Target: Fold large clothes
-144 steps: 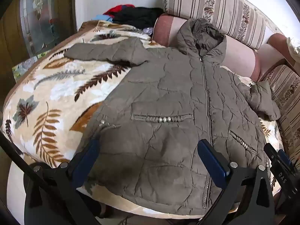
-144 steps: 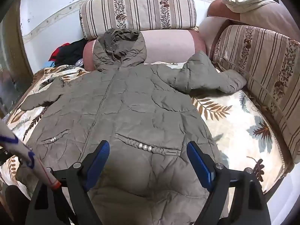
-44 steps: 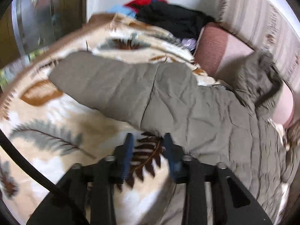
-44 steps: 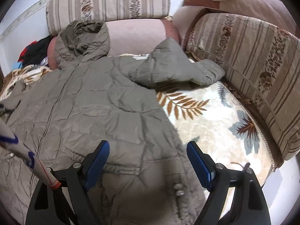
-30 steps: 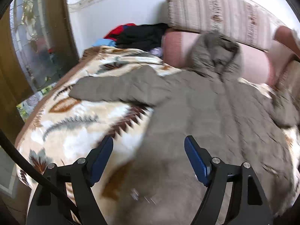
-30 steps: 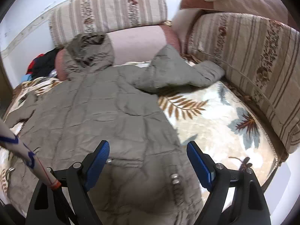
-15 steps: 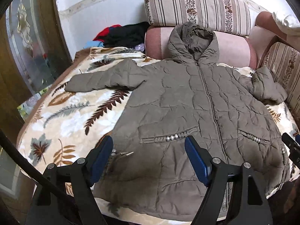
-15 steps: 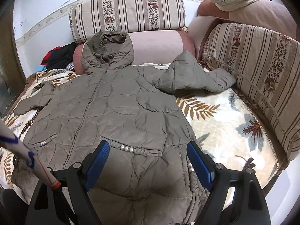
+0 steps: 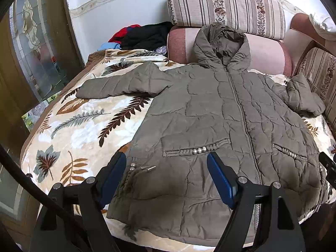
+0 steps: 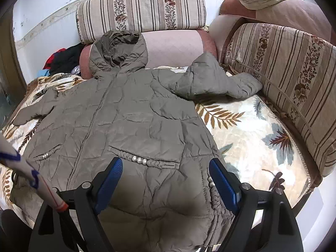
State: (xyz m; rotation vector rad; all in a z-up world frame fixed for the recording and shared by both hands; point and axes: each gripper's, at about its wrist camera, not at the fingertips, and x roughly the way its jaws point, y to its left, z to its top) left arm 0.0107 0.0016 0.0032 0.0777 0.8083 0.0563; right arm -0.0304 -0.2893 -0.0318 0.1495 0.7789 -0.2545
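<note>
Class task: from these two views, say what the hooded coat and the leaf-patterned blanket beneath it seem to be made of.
Hooded coat: probably thin synthetic shell over padding; matt olive-grey, with stitched puffy panels and fine creases. Leaf-patterned blanket: likely plush fleece; soft, faintly shiny, printed nap.

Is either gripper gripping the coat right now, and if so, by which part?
Neither. The left gripper and right gripper both stand open above the coat, near its hem, with no fabric pinched.
</note>
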